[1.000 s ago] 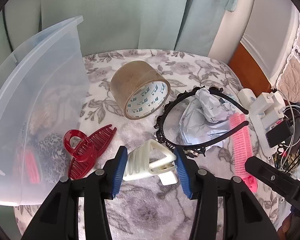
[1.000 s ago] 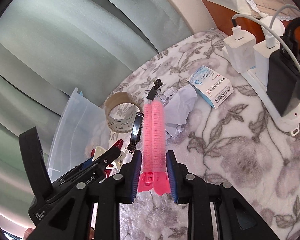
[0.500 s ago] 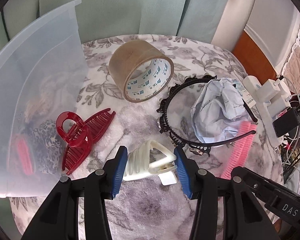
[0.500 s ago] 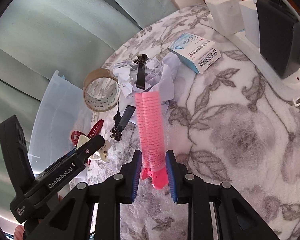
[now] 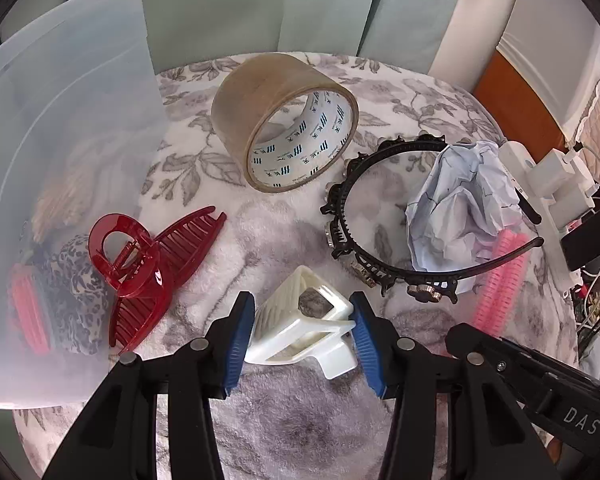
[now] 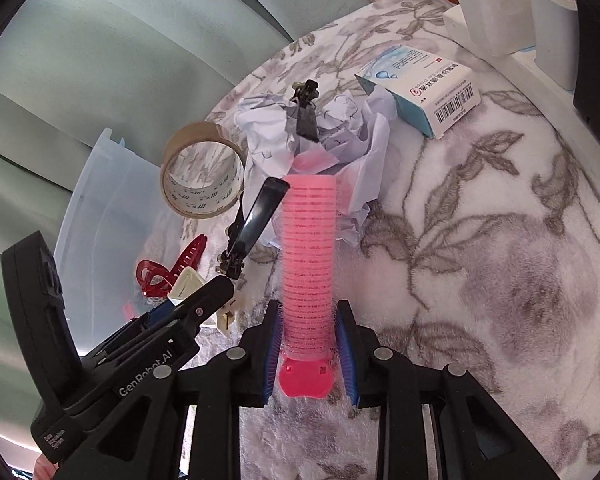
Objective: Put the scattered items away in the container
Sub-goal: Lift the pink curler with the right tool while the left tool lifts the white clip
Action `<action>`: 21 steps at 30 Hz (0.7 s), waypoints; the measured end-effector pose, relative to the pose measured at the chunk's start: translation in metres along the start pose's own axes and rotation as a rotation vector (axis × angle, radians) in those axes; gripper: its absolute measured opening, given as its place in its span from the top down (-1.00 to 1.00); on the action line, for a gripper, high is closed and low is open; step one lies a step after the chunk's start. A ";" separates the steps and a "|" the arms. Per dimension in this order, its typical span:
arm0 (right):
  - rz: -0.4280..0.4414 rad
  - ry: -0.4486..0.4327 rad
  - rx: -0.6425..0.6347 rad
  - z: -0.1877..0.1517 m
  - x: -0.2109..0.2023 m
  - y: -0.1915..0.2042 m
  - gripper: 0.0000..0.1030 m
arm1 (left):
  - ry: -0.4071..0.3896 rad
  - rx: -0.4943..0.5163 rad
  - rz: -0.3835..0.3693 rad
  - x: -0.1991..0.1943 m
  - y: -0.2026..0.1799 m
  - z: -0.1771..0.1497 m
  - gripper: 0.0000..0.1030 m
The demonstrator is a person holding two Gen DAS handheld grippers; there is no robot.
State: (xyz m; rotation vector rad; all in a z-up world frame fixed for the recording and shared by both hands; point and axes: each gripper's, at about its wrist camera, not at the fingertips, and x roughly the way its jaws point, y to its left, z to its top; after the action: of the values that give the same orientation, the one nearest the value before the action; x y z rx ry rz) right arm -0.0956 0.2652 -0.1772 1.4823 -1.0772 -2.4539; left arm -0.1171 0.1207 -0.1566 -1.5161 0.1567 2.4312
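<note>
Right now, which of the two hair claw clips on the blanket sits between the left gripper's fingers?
The white claw clip, between the left gripper pads. The red claw clip lies apart, beside the clear container.

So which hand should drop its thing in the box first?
Probably the left: the left gripper has the white hair claw right beside the clear container. The right gripper, with the pink roller, sits farther away.

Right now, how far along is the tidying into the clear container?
Done: a leopard scrunchie and something pink show through the container wall. In hand: left gripper grips the white claw clip; right gripper holds the pink roller, its jaws having just eased open slightly. Left on the cloth: red claw clip, tape roll, headband, crumpled paper, small box.
</note>
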 end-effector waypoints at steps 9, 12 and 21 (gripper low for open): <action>0.008 0.001 0.005 0.000 0.004 -0.001 0.42 | 0.014 0.009 -0.007 0.007 -0.001 0.001 -0.07; 0.009 0.001 0.006 0.000 0.005 -0.001 0.42 | 0.032 0.008 -0.016 0.011 -0.002 -0.002 -0.09; 0.016 -0.001 0.011 0.001 0.007 0.001 0.46 | 0.026 0.033 0.017 0.011 -0.007 -0.006 -0.07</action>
State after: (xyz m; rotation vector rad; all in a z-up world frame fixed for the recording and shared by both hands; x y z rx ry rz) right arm -0.1004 0.2617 -0.1816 1.4699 -1.1004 -2.4430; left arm -0.1146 0.1280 -0.1683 -1.5391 0.2144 2.4111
